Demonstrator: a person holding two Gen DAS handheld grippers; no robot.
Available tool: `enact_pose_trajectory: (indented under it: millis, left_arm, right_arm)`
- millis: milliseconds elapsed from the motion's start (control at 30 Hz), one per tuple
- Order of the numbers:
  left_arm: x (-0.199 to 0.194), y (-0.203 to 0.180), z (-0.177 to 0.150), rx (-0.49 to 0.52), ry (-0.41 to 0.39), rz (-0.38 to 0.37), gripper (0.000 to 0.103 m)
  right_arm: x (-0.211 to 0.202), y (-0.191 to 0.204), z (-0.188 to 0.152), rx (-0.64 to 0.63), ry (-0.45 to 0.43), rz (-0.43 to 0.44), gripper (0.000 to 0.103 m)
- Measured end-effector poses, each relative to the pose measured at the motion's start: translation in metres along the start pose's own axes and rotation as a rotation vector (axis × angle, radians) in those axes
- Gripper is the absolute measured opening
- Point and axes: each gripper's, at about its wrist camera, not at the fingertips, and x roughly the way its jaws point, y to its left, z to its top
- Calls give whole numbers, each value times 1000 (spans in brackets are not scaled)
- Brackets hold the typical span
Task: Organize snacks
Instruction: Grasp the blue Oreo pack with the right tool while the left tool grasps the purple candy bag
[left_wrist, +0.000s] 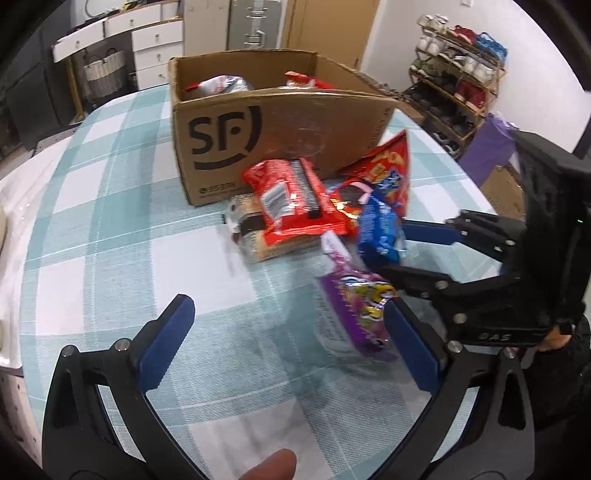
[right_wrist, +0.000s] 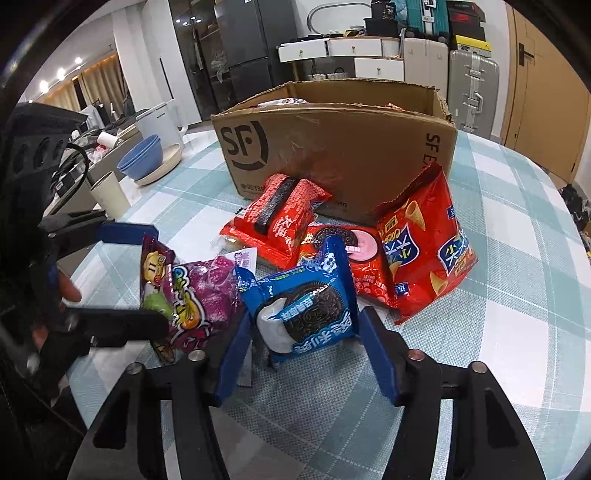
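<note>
My right gripper (right_wrist: 306, 317) is shut on a blue Oreo pack (right_wrist: 306, 306), with a blue pad pressing on each side edge. The left wrist view shows that same gripper (left_wrist: 395, 247) reaching in from the right with the blue pack (left_wrist: 380, 232). My left gripper (left_wrist: 288, 306) stands wide open over the table. A purple candy pack (left_wrist: 362, 314) lies against its right finger (left_wrist: 410, 343), not gripped. Behind these lie a red wafer pack (right_wrist: 280, 221), a red Oreo pack (right_wrist: 351, 258) and a red crisp bag (right_wrist: 424, 251), in front of an open cardboard box (right_wrist: 332, 147).
The box (left_wrist: 280, 122) holds some snack packs. The table has a teal checked cloth (left_wrist: 110, 221). Blue bowls (right_wrist: 144, 155), a pale cup (right_wrist: 109, 195) and a white kettle (right_wrist: 162, 125) stand at the table's far left. A shoe rack (left_wrist: 454, 74) stands beyond the table.
</note>
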Motion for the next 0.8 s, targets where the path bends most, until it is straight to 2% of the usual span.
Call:
enact_pose_trajectory:
  millis: [100, 133, 233, 667, 800]
  left_arm:
    - [2, -7, -2, 22, 7, -16, 102]
    - [4, -9, -2, 32, 14, -6, 102]
    - [5, -13, -4, 48, 20, -8, 102]
    - [14, -11, -7, 48, 37, -3, 102]
    - [16, -15, -8, 52, 41, -40, 93]
  right_arm:
    - [1, -1, 0, 7, -8, -9, 64]
    - [0, 0, 0, 5, -9, -8, 56]
    - [-2, 0, 0, -5, -11, 5, 44]
    - [-44, -8, 7, 16, -128, 27, 43]
    - [-47, -10, 8, 26, -141, 23, 43]
